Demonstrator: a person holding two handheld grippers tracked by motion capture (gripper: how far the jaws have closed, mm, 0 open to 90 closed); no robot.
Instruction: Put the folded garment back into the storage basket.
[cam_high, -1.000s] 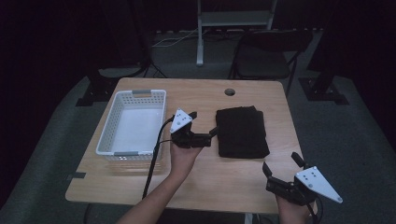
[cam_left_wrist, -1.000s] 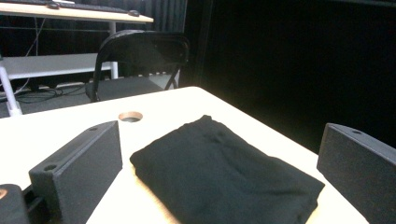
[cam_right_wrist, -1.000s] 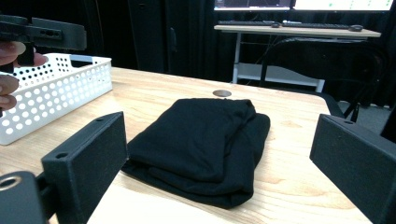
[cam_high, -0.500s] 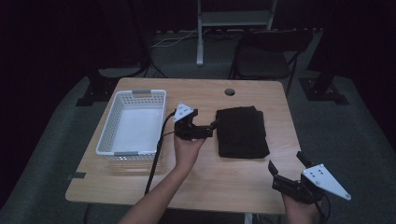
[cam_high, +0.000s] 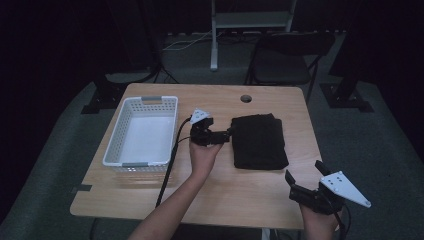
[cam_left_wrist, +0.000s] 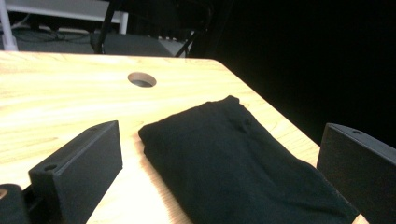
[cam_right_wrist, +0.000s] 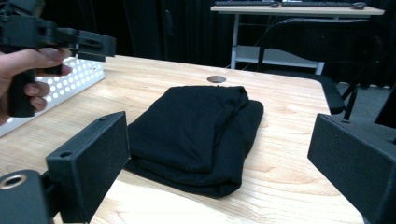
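Observation:
A folded black cloth (cam_high: 259, 141) lies flat on the right half of the wooden table (cam_high: 215, 200). My left gripper (cam_high: 227, 135) hovers at the cloth's left edge, jaws open and pointing right toward it. In the left gripper view the cloth (cam_left_wrist: 238, 158) sits between the two open jaws, just ahead. My right gripper (cam_high: 305, 182) is open at the table's near right corner, below the cloth. Its own view has the cloth (cam_right_wrist: 196, 130) ahead between wide jaws, and the other hand with the left gripper (cam_right_wrist: 100, 46) at upper left.
A white perforated basket (cam_high: 143, 132), empty, stands on the left half of the table. A round cable hole (cam_high: 245, 98) sits near the far edge. A black chair (cam_high: 285, 60) and a desk frame stand behind the table. A black cable (cam_high: 167, 170) trails from my left gripper.
My left gripper has moved a little up and right, closer to the cloth's left edge. My right gripper has drifted right and down toward the table's near corner.

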